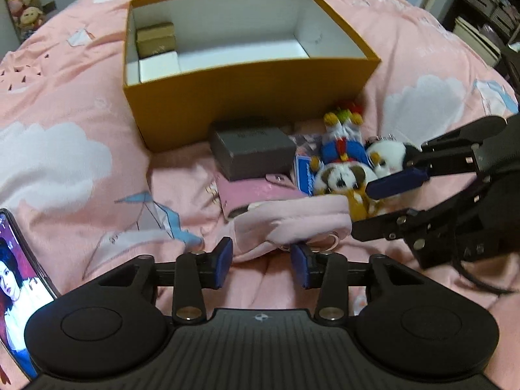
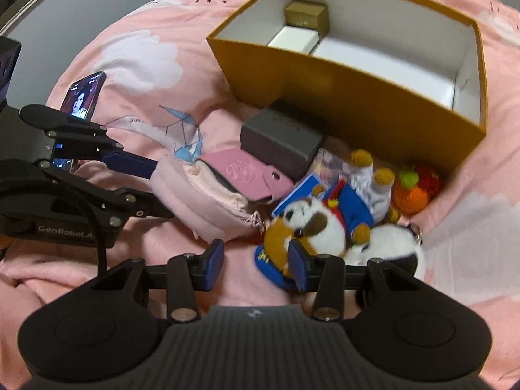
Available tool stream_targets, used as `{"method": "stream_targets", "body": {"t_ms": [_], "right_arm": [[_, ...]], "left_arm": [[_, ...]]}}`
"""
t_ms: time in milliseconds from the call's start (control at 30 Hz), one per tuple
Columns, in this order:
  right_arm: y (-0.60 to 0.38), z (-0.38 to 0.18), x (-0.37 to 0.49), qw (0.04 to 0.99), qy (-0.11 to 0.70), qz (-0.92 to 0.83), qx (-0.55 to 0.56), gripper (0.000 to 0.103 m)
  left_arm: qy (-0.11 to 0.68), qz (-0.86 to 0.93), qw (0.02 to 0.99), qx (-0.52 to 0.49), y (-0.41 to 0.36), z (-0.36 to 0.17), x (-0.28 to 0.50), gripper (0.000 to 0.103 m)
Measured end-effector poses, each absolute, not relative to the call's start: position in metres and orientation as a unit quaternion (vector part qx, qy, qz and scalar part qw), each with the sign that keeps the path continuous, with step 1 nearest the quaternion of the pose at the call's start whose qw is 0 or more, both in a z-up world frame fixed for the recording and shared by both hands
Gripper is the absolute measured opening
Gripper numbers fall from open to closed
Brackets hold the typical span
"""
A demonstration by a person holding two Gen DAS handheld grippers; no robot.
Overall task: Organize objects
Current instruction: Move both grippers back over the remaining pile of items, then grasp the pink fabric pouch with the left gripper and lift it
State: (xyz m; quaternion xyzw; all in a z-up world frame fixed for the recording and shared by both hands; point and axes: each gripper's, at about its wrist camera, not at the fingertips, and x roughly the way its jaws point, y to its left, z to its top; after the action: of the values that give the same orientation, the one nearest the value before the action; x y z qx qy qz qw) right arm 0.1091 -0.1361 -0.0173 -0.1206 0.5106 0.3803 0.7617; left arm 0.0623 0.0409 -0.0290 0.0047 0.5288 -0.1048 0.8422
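An open yellow box (image 1: 253, 97) (image 2: 357, 84) sits on the pink bedspread with a small brown box (image 1: 156, 37) and a white box (image 1: 159, 65) inside at one end. In front of it lie a grey box (image 1: 252, 149) (image 2: 282, 136), a pink wallet (image 2: 247, 172), a pale pink pouch (image 1: 292, 224) (image 2: 198, 201), a plush dog in blue (image 1: 341, 169) (image 2: 312, 224), a black-and-white plush (image 1: 393, 154) and knitted fruit (image 2: 412, 191). My left gripper (image 1: 261, 265) is open at the pouch's near edge. My right gripper (image 2: 256, 265) is open, one pad against the plush dog.
A phone (image 1: 16, 289) (image 2: 84, 96) with a lit screen lies on the bedspread to the left. A blue card (image 2: 299, 188) and a photo lie under the plush toys. Shelves stand beyond the bed at the right (image 1: 487, 16).
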Motion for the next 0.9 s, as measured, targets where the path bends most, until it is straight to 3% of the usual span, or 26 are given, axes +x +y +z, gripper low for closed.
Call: {"method": "stream_targets", "body": {"t_ms": [67,300,433,800,900], "right_arm": [[-0.134,-0.016,0.113,0.764,0.505,0.383,-0.119,0.044],[-0.125,-0.014,0.118,0.758,0.499,0.406,-0.107,0.044],[-0.117,-0.019,0.132,0.76,0.503,0.403,-0.079,0.034],[-0.122,0.023,0.13,0.781,0.453,0.427,-0.061,0.026],[-0.123,0.033,0.136,0.795,0.451,0.401,-0.056,0.025]], "left_arm": [[0.521,-0.09,0.849,-0.013,0.046,-0.028,0.066,0.042],[0.523,-0.076,0.847,-0.053,0.053,-0.037,0.081,0.04],[0.524,-0.077,0.847,-0.041,0.052,-0.036,0.08,0.038],[0.48,-0.081,0.873,-0.019,0.049,-0.009,0.067,0.038],[0.473,-0.082,0.877,-0.026,0.05,-0.004,0.065,0.044]]}}
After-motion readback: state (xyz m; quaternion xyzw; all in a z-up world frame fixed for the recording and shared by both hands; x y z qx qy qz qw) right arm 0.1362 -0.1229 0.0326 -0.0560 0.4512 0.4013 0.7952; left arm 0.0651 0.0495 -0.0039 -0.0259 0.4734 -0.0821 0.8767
